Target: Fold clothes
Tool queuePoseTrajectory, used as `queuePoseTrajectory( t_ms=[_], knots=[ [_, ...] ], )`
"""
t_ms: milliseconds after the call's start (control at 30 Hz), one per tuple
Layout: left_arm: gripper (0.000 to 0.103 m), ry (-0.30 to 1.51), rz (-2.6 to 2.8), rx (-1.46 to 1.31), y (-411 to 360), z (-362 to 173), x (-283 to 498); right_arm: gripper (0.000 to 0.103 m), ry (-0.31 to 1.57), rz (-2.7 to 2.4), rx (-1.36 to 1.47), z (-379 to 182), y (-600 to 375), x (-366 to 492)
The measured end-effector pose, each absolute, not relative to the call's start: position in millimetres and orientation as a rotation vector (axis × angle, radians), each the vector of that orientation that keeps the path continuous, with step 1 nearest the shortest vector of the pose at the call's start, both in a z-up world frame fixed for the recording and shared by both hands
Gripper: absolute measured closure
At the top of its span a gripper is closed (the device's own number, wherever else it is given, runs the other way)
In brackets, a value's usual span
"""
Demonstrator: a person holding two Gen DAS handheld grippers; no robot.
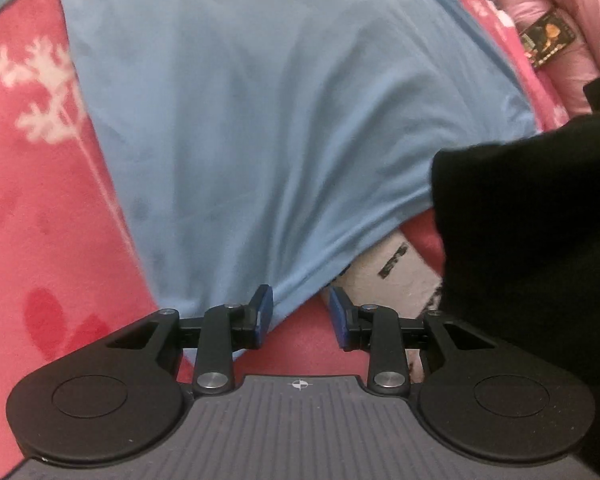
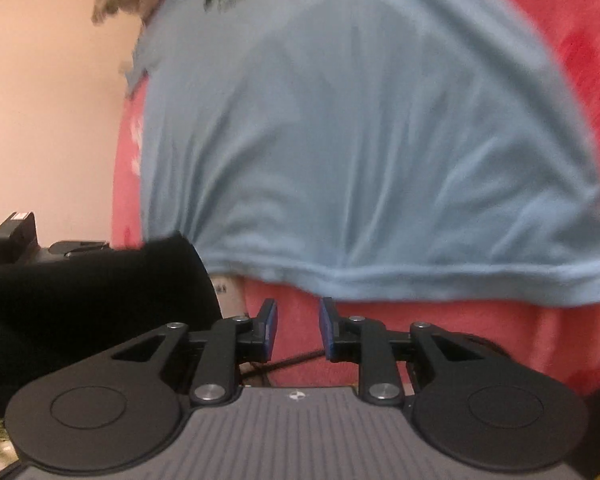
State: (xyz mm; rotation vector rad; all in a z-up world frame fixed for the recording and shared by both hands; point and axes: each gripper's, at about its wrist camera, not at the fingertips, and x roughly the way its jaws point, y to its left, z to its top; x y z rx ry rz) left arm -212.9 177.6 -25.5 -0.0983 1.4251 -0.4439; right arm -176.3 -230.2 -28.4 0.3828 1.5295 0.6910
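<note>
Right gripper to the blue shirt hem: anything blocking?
Nothing visible. The right gripper is open and empty just short of the blue shirt hem, with only bare pink blanket between them. A black sleeve sits off to its left, outside that path.

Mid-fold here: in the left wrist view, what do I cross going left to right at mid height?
Red floral blanket → light blue T-shirt → black sleeve, which covers the shirt's right corner.
</note>
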Motion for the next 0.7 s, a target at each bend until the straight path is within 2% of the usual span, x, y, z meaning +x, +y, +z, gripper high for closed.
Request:
queuePoseTrajectory(
  t_ms=[300, 533, 700],
  knots=[
    [0.072, 1.311, -0.435, -0.007, 175.2, 36.7, -156.1, 0.076, 1.201, 0.588, 0.419, 7.5, -264.1, -139.5],
    [0.072, 1.176, -0.476, 0.192, 104.9, 59.6, -71.3, 0.076, 1.039, 0.458, 0.429, 12.2, -292.5, -114.7],
    [0.072, 1.069, -0.492, 0.252, 55.8, 56.6, -13.9, 0.075, 1.010, 0.359, 0.472, 4.1, -310.4, -93.2]
  ],
)
